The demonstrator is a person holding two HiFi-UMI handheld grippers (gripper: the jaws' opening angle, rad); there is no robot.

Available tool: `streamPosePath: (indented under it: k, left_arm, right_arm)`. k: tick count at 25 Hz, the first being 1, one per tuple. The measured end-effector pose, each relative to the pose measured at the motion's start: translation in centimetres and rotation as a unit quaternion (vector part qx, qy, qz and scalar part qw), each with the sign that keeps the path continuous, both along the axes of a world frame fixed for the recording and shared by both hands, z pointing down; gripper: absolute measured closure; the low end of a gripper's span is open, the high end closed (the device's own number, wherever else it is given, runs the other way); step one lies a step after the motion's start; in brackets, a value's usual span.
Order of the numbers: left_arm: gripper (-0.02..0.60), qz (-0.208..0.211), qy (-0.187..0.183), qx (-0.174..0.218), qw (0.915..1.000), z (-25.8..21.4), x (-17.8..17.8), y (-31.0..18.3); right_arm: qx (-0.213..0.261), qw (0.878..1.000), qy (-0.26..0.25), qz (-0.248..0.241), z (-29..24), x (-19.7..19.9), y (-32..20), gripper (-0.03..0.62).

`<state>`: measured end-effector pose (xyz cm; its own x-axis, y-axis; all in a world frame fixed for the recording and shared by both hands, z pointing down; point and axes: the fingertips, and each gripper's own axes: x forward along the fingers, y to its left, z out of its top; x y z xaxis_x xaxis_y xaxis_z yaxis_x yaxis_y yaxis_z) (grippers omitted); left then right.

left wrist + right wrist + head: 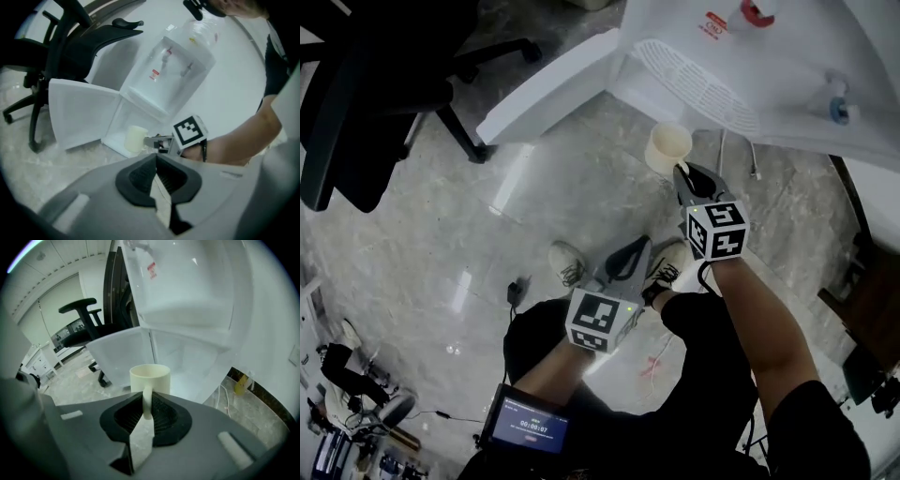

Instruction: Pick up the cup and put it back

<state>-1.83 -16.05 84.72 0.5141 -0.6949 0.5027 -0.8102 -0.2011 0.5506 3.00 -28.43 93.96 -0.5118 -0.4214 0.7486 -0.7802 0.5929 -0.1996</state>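
The cream cup (668, 148) stands upright with its mouth up and its long axis vertical, at 1 o'clock from the head view's centre, before the water dispenser (750, 56) and its open door (553, 84). Its handle points to 5 o'clock. The right gripper (682, 178) has its jaws narrowly parted and clamped on that handle. The left gripper (631, 249) is at 7 o'clock from the cup, jaws clenched and empty.

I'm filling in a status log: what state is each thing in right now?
cup: upright, held by its handle.
right tongs: shut on the cup's handle.
left tongs: shut, nothing between them.
dispenser door: swung open.
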Motion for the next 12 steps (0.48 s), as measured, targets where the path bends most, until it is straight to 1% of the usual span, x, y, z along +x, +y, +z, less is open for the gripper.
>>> streamPosePath:
  k: [2,3,7,10,12]
  left_arm:
    - [0.577,-0.003,0.019,-0.018,0.9996,-4.3,0.2,1.6]
    - [0.577,0.0,0.026,-0.02,0.9995,-6.6,0.3,2.1]
    - [0.577,-0.002,0.034,-0.007,0.9994,-15.4,-0.8,2.9]
    - [0.577,0.007,0.052,-0.008,0.9986,-23.5,-1.4,3.8]
    - [0.577,0.016,0.049,-0.003,0.9987,-29.3,-1.4,5.1]
  right_arm:
    - [-0.005,1.0,-0.006,-0.016,-5.0,0.6,1.8,0.546]
    - [-0.005,1.0,-0.011,-0.02,-7.5,0.9,2.4,0.546]
    - [0.019,0.999,-0.038,-0.011,-17.9,0.6,3.0,0.546]
    - [0.042,0.997,-0.064,-0.001,-27.3,0.3,3.9,0.546]
    - [0.054,0.995,-0.085,0.002,-34.0,0.8,5.3,0.546]
